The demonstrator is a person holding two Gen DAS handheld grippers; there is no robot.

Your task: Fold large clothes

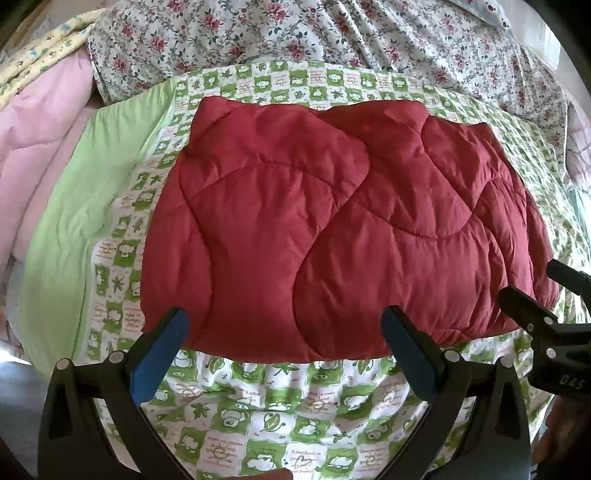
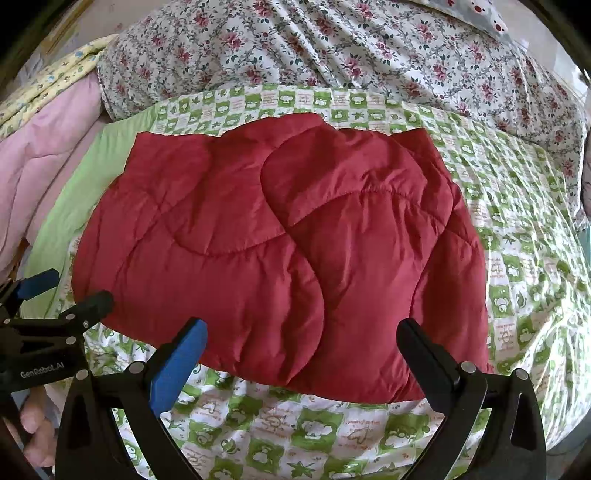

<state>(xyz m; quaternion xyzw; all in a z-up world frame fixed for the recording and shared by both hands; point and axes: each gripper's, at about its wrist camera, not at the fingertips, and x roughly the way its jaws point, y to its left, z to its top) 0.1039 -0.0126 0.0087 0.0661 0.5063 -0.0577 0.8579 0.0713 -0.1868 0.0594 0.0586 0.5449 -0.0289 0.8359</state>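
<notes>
Red quilted jacket (image 1: pixel 332 229) lies folded flat on green-and-white checked sheet (image 1: pixel 280 417), long axis running left to right across both views. Left gripper (image 1: pixel 284 328) and right gripper (image 2: pixel 301 338) hover at its near edge, fingers spread, holding nothing. Floral bedding (image 1: pixel 332 33) behind; pink quilt (image 1: pixel 40 147) far left.

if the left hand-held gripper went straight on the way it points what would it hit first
Most likely the near edge of the red quilted garment: the left hand-held gripper is open, and the garment's hem shows between its fingers. Depth is unclear; if it points lower, the green patterned sheet comes first.
</notes>
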